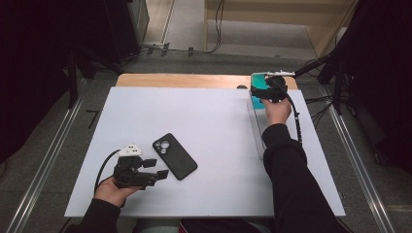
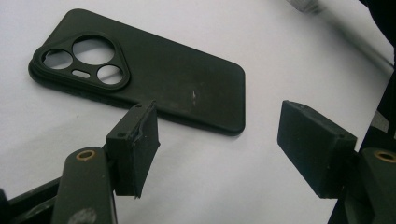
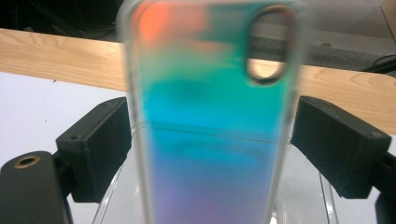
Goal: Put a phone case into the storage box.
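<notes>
The left gripper (image 1: 156, 168) rested on the near left part of the white tabletop (image 1: 209, 126), held in the person's left hand (image 1: 111, 190). Its fingers (image 2: 133, 149) stood wide apart with nothing between them, pointing toward the black phone case (image 1: 175, 156), which lay flat just beyond their tips, camera cutouts at its far end.

At the far right edge of the tabletop, the right gripper (image 1: 265, 97) was held in the right hand (image 1: 278, 111) over a clear tray (image 1: 257, 133). An iridescent teal phone case (image 3: 210, 121) stood between its fingers (image 3: 100, 144); the left one was at the case's edge, the right one stood slightly off it, so they bracketed the case without clamping it.
</notes>
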The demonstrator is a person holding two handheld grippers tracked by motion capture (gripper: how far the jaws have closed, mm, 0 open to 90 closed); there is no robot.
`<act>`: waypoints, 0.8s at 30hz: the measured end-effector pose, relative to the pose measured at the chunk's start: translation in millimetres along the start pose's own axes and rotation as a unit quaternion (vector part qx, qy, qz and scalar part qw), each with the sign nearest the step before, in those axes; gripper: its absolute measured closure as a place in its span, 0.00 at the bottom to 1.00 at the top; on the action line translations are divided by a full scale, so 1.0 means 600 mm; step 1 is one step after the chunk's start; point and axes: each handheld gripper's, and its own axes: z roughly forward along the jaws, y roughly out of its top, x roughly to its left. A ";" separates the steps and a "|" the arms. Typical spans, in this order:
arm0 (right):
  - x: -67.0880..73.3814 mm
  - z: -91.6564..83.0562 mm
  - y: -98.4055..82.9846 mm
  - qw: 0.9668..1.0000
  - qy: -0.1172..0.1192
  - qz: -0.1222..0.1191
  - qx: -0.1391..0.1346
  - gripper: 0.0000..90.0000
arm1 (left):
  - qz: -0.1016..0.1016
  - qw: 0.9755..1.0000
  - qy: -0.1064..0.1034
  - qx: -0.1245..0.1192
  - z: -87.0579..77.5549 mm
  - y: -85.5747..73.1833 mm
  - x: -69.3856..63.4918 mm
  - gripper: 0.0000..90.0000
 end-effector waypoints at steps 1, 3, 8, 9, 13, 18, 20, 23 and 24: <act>0.000 0.000 0.000 1.000 0.001 -0.002 0.000 0.12 | 0.000 1.000 0.000 0.000 0.000 0.000 0.000 0.32; 0.000 -0.001 0.001 1.000 0.003 -0.003 0.001 0.11 | 0.000 1.000 0.000 0.000 0.000 0.000 0.001 0.33; 0.000 -0.006 0.002 1.000 0.006 -0.009 0.002 0.09 | -0.002 1.000 0.001 0.000 0.000 0.000 0.001 0.33; 0.000 -0.008 0.003 1.000 0.006 -0.011 0.000 0.06 | -0.001 1.000 0.002 0.001 0.000 0.000 0.001 0.33; 0.003 -0.021 0.009 1.000 0.009 -0.011 -0.007 0.00 | -0.006 1.000 0.000 0.001 0.000 0.001 0.002 0.32; 0.007 -0.048 0.018 1.000 0.024 -0.008 -0.003 0.00 | -0.011 1.000 0.000 0.002 0.000 0.002 0.005 0.32; 0.010 -0.059 0.020 0.999 0.035 -0.001 0.009 0.00 | -0.015 1.000 -0.001 0.004 -0.001 0.003 0.006 0.32; 0.019 -0.081 0.022 0.998 0.057 -0.005 0.022 0.00 | -0.023 1.000 -0.004 0.007 -0.001 0.005 0.008 0.32; 0.024 -0.087 0.022 0.998 0.058 -0.007 0.023 0.00 | -0.025 1.000 -0.003 0.007 -0.001 0.005 0.008 0.32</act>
